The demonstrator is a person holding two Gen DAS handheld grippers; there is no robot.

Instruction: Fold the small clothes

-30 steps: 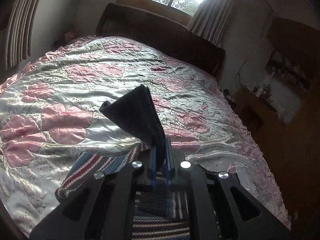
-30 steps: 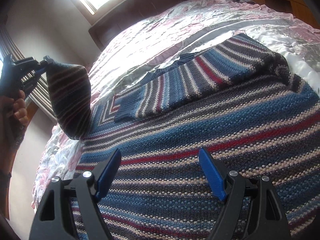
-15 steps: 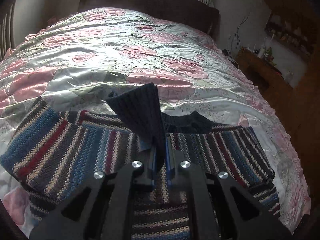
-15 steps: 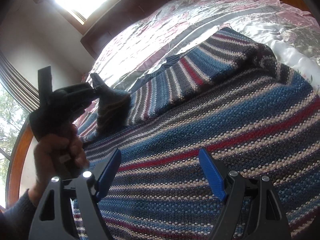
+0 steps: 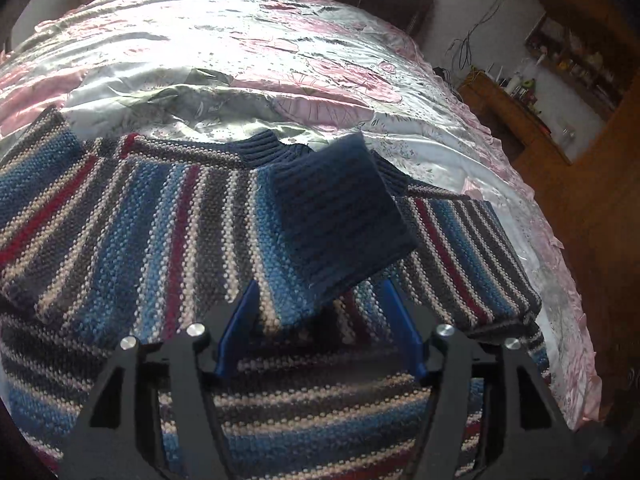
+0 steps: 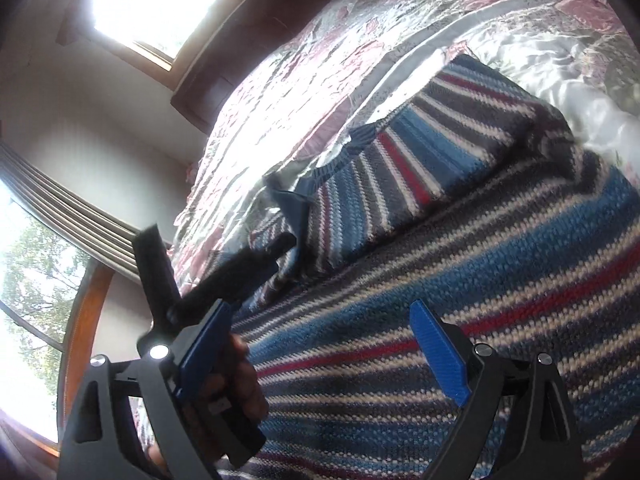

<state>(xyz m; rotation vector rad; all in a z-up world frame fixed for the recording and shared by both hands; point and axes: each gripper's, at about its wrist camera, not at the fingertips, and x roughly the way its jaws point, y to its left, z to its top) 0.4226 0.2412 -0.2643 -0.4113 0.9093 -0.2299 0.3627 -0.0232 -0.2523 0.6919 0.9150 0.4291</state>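
One striped sweater [image 5: 168, 220] covers floral satin bedspread [image 5: 248, 52] beneath window [image 6: 160, 0].

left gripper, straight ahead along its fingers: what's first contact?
Most likely the navy ribbed cuff of the folded sleeve, lying on the striped sweater just past the open left gripper. Depth is unclear; it may graze the sweater body below first.

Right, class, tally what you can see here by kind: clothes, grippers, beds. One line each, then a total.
Sweaters: 1, striped sweater with both sleeves folded in
Grippers: 2, left gripper and right gripper, both open
Beds: 1, bed
Total: 4
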